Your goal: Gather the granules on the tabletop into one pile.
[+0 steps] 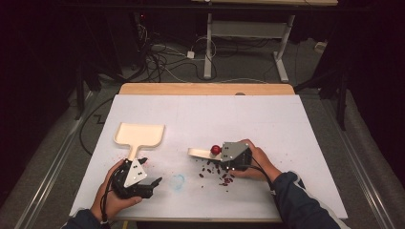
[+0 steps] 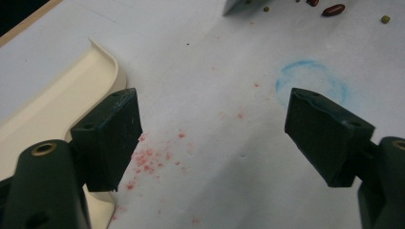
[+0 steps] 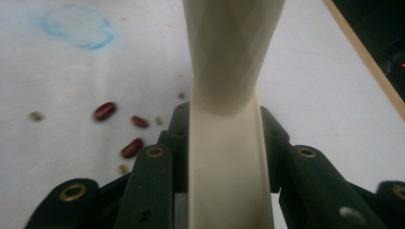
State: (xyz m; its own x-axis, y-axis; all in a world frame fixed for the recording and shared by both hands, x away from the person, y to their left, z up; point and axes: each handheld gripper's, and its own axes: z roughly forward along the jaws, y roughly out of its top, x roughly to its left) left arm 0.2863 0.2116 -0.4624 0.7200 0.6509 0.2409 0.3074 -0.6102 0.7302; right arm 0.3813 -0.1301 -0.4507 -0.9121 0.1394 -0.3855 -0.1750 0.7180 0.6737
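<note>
Right gripper view: tongs (image 3: 224,143) clamp smooth cream plastic handle (image 3: 229,71).

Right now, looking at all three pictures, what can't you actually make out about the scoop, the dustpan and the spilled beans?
- Scoop: in the right gripper view the top edge cuts off its far end; in the high view the right gripper covers its handle.
- Dustpan: in the left gripper view a jaw and the left edge hide most of it.
- Beans: too small to count in the high view, motion-blurred in the right gripper view.
- Red ball: too small to identify.
</note>
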